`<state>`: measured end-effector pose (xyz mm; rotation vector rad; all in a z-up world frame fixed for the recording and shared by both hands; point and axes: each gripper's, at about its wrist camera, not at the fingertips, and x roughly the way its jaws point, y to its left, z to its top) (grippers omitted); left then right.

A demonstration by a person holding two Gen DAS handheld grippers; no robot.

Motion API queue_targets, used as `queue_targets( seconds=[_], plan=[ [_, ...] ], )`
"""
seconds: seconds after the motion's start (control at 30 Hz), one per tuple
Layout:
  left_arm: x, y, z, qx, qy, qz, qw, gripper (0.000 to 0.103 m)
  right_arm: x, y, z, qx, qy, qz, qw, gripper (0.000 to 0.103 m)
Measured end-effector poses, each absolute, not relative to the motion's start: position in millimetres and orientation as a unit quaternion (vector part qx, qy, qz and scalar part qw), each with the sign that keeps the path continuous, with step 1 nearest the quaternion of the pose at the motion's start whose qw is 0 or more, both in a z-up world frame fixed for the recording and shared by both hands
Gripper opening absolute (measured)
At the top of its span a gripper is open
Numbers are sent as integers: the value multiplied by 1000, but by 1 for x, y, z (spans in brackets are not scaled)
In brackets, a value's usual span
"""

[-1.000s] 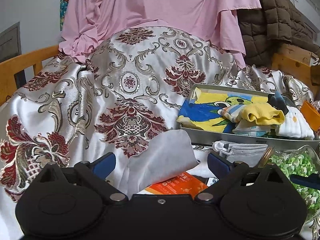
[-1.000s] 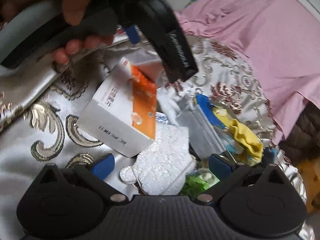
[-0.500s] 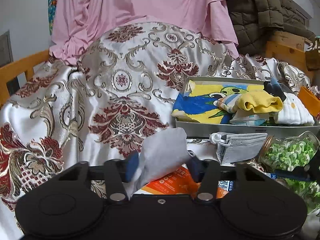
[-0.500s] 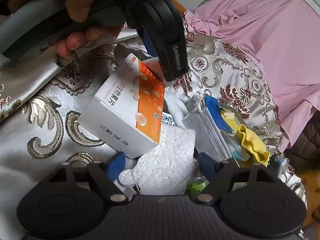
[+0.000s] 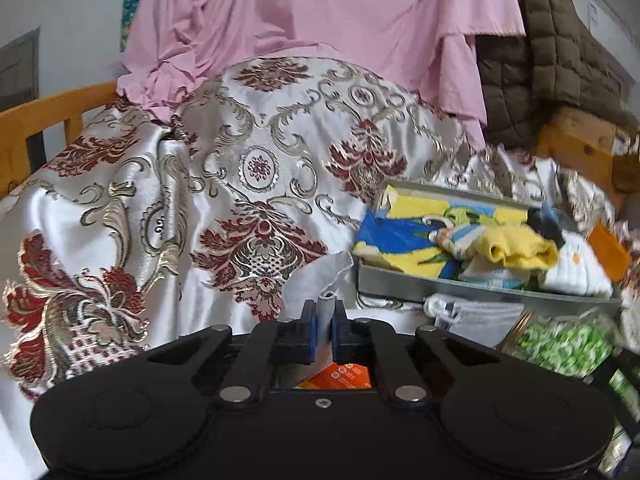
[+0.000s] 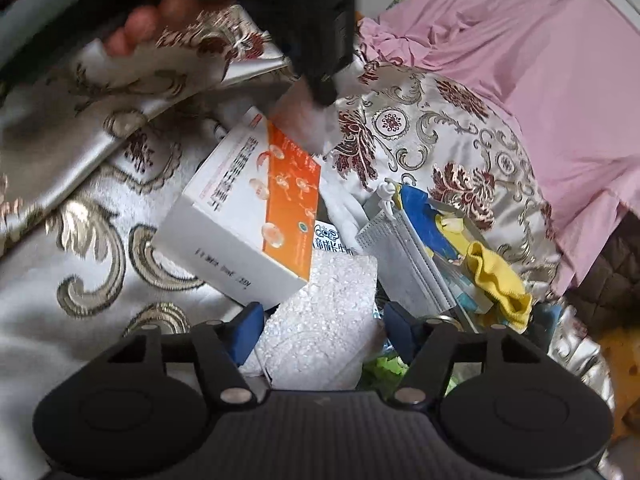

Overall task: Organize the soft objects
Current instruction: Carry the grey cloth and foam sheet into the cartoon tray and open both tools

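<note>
- Left gripper (image 5: 324, 330) clamped on grey cloth (image 5: 320, 280), jaws just closed; cloth near centre, left of grey tray (image 5: 480, 286).
- Right gripper (image 6: 320, 332) closing around white foam sheet (image 6: 324, 320); contact unclear.
- Risk: thin pinch slipping; cloth dragging orange box (image 6: 256, 216).
- Cloth's long axis running up, far-right.

One white-and-orange cardboard box (image 6: 256, 216). One grey metal tray (image 5: 480, 286). One grey pleated face mask (image 5: 480, 316). One yellow knitted sock (image 5: 520, 250). One white bubble-textured pouch (image 6: 320, 320). One glass jar of green candies (image 5: 568, 344). One grey cloth (image 5: 320, 276). Two black grippers: left gripper (image 5: 323, 332), right gripper (image 6: 320, 332).
</note>
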<state>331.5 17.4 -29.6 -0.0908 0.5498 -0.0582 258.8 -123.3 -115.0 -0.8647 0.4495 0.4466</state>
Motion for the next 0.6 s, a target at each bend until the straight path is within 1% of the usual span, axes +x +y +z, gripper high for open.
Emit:
queue_targets(
  seconds=[0.2, 0.3, 0.6],
  plan=[
    [323, 24, -14, -76, 259, -28, 963, 6, 259, -119, -123, -432, 216, 205, 851, 77],
    [319, 22, -8, -79, 254, -33, 963, 6, 258, -116, -126, -436, 215, 199, 851, 71],
    [303, 14, 1, -88, 248, -41, 964, 6, 241, -115, -124, -450, 201, 179, 852, 69]
  ],
)
